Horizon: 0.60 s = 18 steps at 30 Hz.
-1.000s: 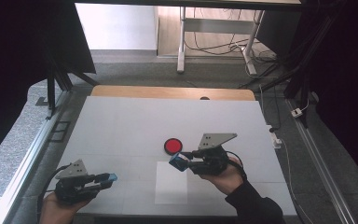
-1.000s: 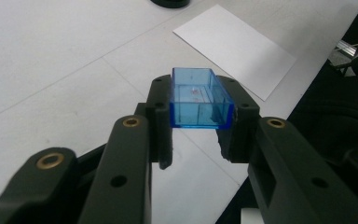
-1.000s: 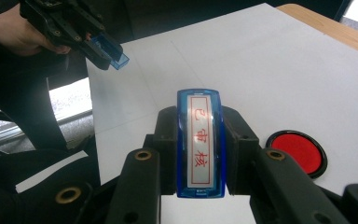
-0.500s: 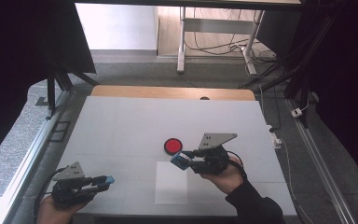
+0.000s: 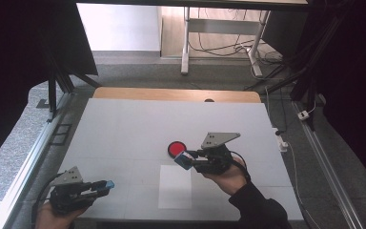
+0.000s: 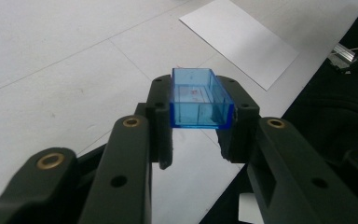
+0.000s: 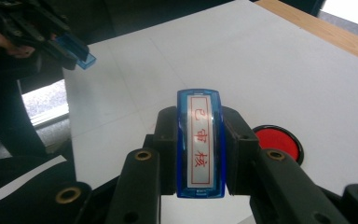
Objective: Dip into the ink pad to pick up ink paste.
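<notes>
The right gripper [image 5: 187, 160] squeezes a blue stamp [image 7: 200, 144] with red letters on its face. The red ink pad [image 5: 176, 149] sits on the table [image 5: 124, 129] just beside it, a little farther from the person. The left gripper [image 5: 106, 186] is well apart, near the table's front-left edge, pinching the stamp's clear blue cap [image 6: 198, 99]. The right hand is nearer the pad.

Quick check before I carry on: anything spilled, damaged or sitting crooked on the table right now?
Nothing stands out. The red ink pad lies flat on the white table, and the sheet of paper lies square near the front edge. The left gripper holds the blue cap, the right gripper the blue stamp; no ink spill visible.
</notes>
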Tool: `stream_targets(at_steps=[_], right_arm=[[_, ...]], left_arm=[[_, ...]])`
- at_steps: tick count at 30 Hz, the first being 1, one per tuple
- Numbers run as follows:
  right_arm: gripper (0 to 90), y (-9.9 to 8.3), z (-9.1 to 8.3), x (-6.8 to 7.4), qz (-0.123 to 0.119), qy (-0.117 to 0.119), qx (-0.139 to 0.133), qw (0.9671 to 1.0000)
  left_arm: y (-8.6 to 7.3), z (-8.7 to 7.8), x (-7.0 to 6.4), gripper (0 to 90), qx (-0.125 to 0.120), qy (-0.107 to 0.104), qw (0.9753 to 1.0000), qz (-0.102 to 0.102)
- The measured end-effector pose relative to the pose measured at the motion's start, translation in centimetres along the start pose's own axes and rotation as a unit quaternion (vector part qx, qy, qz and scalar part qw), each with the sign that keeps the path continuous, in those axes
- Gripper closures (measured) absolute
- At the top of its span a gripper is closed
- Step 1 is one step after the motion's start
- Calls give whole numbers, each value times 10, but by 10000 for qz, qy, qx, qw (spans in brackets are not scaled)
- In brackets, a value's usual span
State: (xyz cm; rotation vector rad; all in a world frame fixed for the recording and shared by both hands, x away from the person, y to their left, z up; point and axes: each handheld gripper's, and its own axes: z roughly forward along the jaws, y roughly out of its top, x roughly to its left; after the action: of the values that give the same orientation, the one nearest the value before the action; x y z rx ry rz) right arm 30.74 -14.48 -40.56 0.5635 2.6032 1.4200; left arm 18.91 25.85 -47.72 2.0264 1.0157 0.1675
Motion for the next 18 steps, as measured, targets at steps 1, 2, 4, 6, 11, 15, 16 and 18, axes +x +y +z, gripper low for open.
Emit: stream_targets(at_steps=[1, 2, 4, 6, 11, 15, 16, 18], right_arm=[[711, 1, 1, -1, 22, -34, 10, 10000], [711, 1, 2, -3, 36, -57, 23, 10000], [711, 3, 6, -7, 71, -81, 53, 9999], [711, 3, 8, -8, 56, -96, 74, 9999], [712, 5, 17, -14, -3, -111, 210, 9997], [711, 6, 24, -19, 25, -154, 235, 9996], [712, 7, 26, -20, 29, -161, 246, 9996], [711, 8, 29, -22, 23, -203, 274, 9994]], left_arm=[[0, 0, 0, 681, 3, 13, 10000, -3], [0, 0, 0, 681, 0, 19, 10000, -12], [-1, -1, 0, 681, 14, 27, 10000, -68], [-1, -1, 1, 681, 8, 29, 9999, -102], [-1, -1, -1, 681, 30, 32, 10000, -15], [-1, 0, -2, 681, 82, 47, 10000, 30], [-1, 0, -2, 682, 78, 41, 10000, 28], [-1, -1, -2, 681, 81, 35, 10000, 8]])
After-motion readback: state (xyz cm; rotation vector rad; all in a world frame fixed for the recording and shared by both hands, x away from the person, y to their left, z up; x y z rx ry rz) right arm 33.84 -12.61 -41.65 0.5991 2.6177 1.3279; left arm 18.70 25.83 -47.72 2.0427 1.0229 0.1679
